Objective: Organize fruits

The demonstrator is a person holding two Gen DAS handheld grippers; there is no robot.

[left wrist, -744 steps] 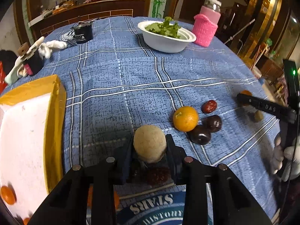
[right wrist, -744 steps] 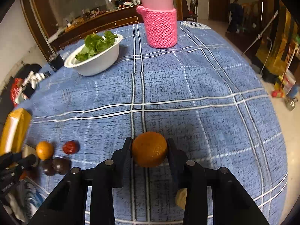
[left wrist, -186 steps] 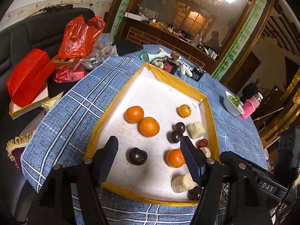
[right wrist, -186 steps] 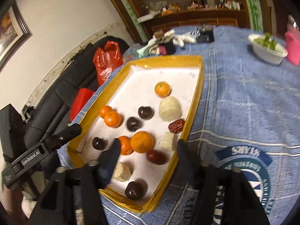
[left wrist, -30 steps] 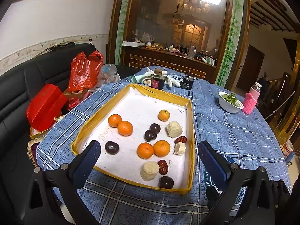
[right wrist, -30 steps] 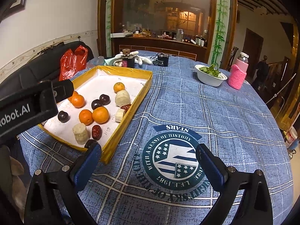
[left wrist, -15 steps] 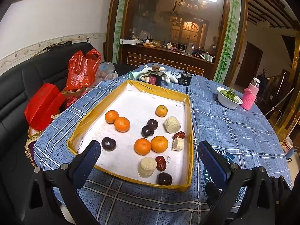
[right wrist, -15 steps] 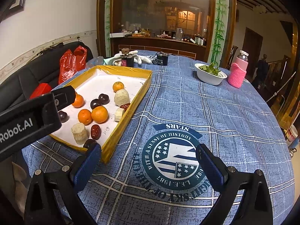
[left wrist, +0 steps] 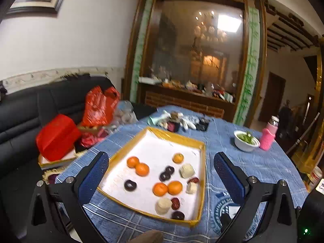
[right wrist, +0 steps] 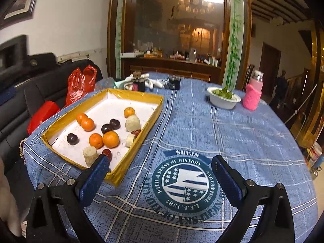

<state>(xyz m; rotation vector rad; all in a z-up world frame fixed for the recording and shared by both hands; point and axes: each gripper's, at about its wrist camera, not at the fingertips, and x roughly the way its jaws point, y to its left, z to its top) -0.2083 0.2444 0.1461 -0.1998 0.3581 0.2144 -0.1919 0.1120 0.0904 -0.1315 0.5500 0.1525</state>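
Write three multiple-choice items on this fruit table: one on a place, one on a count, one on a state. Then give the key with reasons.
1. Where does the white bowl of greens stand?
A. inside the tray
B. on the blue tablecloth beside the pink-sleeved bottle
C. on the sofa

2. How many orange fruits lie in the yellow-rimmed tray?
A. two
B. five
C. eight

3. How do the two grippers stand?
A. both open and empty
B. both shut on fruit
C. one open, one holding an orange

Key:
1 B: the bowl sits on the tablecloth, just left of the pink-sleeved bottle.
2 B: five orange fruits show in both views.
3 A: the left gripper and the right gripper each have fingers spread wide with nothing between them.
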